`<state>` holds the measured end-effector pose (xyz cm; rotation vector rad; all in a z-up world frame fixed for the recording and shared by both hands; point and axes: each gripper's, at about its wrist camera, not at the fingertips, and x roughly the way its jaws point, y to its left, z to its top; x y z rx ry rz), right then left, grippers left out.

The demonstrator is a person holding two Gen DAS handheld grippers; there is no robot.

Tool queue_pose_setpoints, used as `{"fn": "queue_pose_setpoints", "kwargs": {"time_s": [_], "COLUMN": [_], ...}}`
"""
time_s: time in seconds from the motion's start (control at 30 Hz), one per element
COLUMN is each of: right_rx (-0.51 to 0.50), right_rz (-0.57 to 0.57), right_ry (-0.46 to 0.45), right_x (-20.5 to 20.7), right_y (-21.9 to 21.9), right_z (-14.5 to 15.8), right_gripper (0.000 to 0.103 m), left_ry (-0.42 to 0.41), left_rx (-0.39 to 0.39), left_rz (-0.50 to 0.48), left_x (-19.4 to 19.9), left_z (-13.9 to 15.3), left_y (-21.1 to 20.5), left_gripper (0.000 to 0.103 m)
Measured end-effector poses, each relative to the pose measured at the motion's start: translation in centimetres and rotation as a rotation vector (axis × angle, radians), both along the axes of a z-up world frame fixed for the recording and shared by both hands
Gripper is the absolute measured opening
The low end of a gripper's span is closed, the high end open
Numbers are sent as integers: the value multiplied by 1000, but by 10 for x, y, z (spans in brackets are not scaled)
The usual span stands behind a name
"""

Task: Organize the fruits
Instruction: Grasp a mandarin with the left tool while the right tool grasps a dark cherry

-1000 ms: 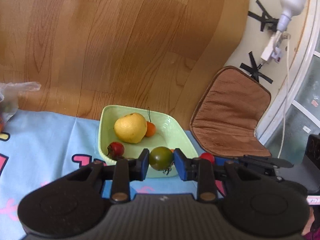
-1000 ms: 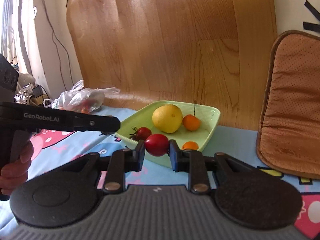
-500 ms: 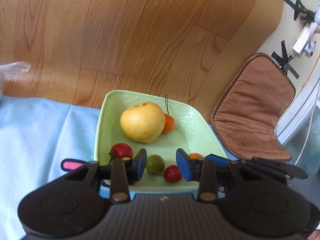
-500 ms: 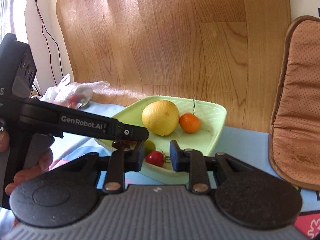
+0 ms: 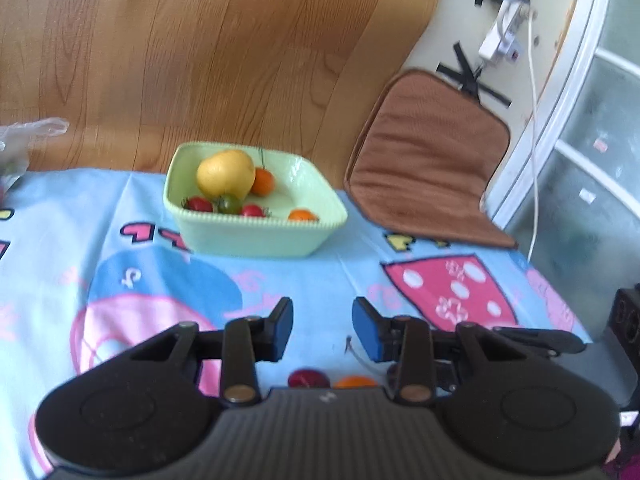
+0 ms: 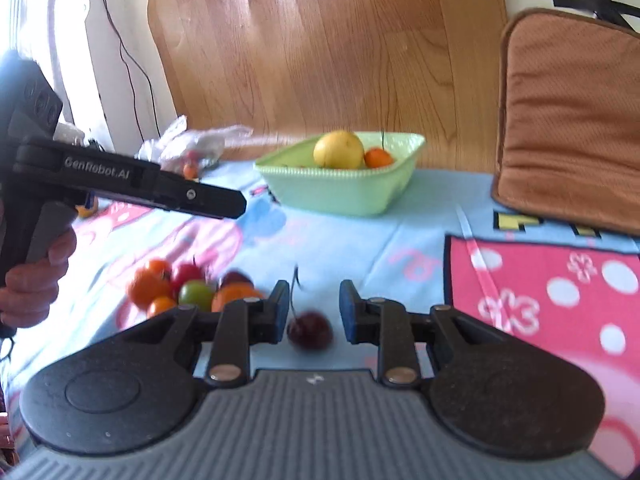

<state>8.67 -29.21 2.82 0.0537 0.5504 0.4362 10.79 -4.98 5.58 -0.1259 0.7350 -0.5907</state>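
Left tool (image 5: 322,330): a narrow gap is kept between the pads, nothing is gripped. Right tool (image 6: 314,312): likewise narrow and empty; a dark cherry (image 6: 310,330) lies on the counter cloth (image 6: 420,240) between its pads, untouched. Loose tomatoes (image 6: 188,290) are piled near left. The green dish (image 5: 256,232), far centre, is filled with a yellow citrus (image 5: 226,173) and small fruits.

Glossy green bowl (image 5: 256,236), printed cloth tablecloth (image 5: 340,276), wood-grain backdrop (image 5: 200,48).

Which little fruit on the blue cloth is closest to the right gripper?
The dark red cherry with the long stem. It lies alone between the right gripper's open fingers, while the orange, red and green ones sit piled off to the left.
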Motion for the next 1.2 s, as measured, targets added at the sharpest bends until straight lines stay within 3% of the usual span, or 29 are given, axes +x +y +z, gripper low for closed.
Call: {"fn": "queue_pose_setpoints", "kwargs": {"time_s": [0.07, 0.23, 0.37, 0.53, 0.73, 0.77, 0.87, 1.0, 1.1, 1.2], "right_rx": [-7, -20, -22, -58, -86, -82, -95, 22, 32, 36], "right_rz": [-8, -5, 66, 28, 14, 17, -47, -83, -79, -75], "right_ry": [15, -15, -59, -56, 9, 0, -11, 33, 36, 38], "right_x": [-1, -13, -27, -22, -6, -6, -5, -1, -4, -4], "right_y": [2, 8, 15, 16, 12, 11, 1, -19, -20, -20], "right_z": [-5, -3, 2, -3, -15, -14, -14, -15, -15, -15], "right_gripper": [35, 35, 35, 35, 34, 29, 29, 29, 29, 30], "left_ry": [54, 144, 113, 91, -64, -75, -136, -216, -258, -278], "left_rx": [26, 45, 10, 30, 238, 260, 320, 407, 430, 396], "left_rz": [16, 27, 5, -43, -111, -117, -117, -132, -139, -157], "left_x": [5, 9, -6, -15, -45, -49, -62, -75, -82, -86], "left_z": [-6, -14, -3, 3, -5, -8, -13, -21, -27, -25], "left_y": [-3, -5, 0, -18, -54, -57, -61, -71, -75, -74], "left_gripper": [34, 32, 32, 32, 34, 34, 37, 46, 47, 41]}}
